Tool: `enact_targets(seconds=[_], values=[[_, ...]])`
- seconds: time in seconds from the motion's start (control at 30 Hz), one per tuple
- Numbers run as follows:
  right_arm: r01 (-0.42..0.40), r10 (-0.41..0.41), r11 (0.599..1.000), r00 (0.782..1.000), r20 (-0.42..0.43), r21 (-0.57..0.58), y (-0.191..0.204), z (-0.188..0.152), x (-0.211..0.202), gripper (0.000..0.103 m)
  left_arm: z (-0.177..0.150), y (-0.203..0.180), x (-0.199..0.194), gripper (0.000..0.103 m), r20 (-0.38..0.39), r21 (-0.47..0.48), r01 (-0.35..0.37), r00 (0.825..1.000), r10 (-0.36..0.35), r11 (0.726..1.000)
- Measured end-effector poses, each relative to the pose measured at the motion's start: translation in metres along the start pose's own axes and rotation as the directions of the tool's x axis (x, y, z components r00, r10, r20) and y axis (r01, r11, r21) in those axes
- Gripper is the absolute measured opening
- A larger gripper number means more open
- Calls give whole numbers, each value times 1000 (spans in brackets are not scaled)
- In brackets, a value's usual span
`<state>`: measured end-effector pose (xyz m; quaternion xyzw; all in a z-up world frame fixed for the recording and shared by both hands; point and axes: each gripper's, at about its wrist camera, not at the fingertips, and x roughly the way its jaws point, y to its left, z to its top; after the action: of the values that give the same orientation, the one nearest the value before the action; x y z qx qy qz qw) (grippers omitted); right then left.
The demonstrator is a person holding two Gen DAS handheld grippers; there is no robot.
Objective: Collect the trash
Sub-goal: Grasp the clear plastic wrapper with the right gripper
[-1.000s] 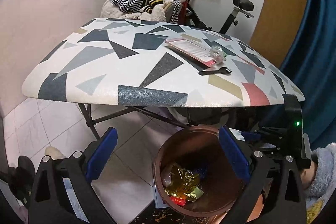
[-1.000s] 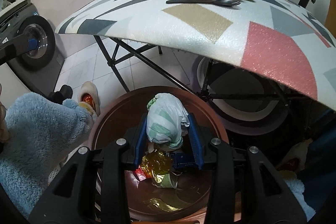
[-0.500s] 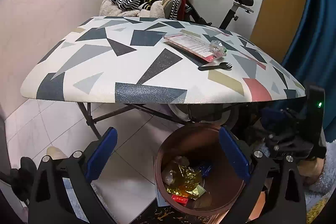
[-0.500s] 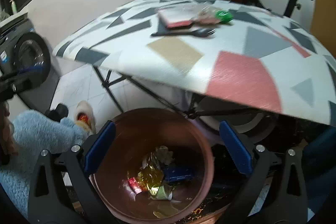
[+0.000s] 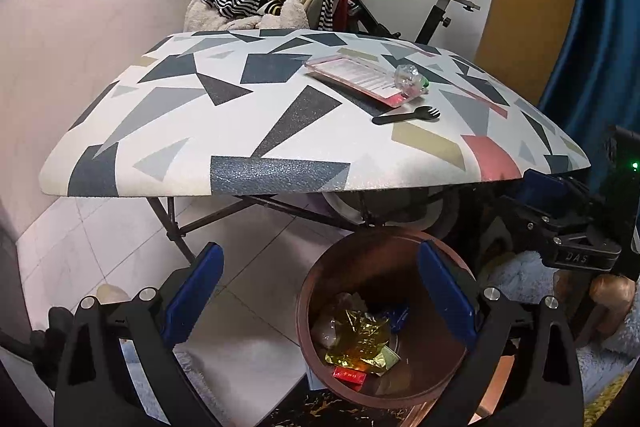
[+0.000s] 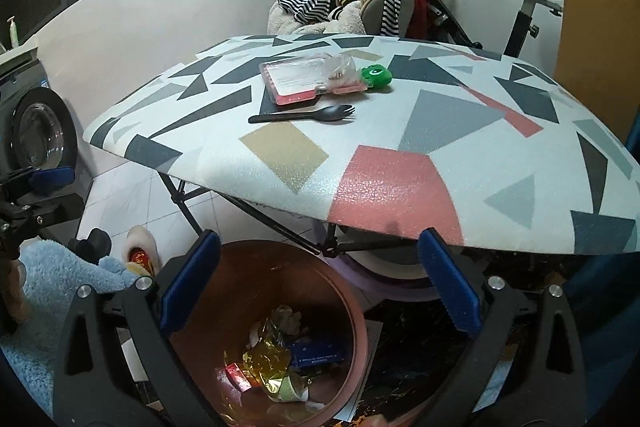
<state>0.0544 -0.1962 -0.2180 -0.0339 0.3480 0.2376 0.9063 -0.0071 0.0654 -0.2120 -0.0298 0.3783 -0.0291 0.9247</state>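
The right hand-held gripper (image 5: 576, 223) bears "DAS" lettering; other labels are illegible.

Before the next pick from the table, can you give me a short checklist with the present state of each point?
1. Right gripper empty, jaws just opened wide: ok.
2. Left gripper open, empty: ok.
3. Bin upright under the table edge, with room: ok.
4. Spork lies free, nothing on it: ok.
5. Crumpled wrapper rests on the pink box; loose or stuck: cannot tell.
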Motion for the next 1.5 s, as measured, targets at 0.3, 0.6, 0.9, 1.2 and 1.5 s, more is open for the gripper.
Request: enact_targets(seconds=[0.3, 0.6, 0.9, 1.2, 1.5], values=[[-15, 15, 999, 1000, 6, 41, -4, 0, 2, 97, 0, 4, 3, 95, -11, -17, -5, 1000, 5, 1000], [34, -28, 995, 997, -67, 93, -9, 5, 7, 97, 1, 5, 7, 95, -23, -18, -8, 1000, 8, 1000], [-15, 18, 998, 999, -45, 64, -31, 39, 13, 84, 18, 17, 12, 95, -47, -87, 26, 998, -30, 996], [-87, 88, 996, 995, -36, 19, -35, 120, 60, 48, 62, 25, 25, 95, -38, -153, 66, 997, -73, 986], [-55, 55, 998, 990, -133, 3, -25, 162, 126, 48, 88, 29, 38, 94, -42, -187, 101, 993, -111, 977]])
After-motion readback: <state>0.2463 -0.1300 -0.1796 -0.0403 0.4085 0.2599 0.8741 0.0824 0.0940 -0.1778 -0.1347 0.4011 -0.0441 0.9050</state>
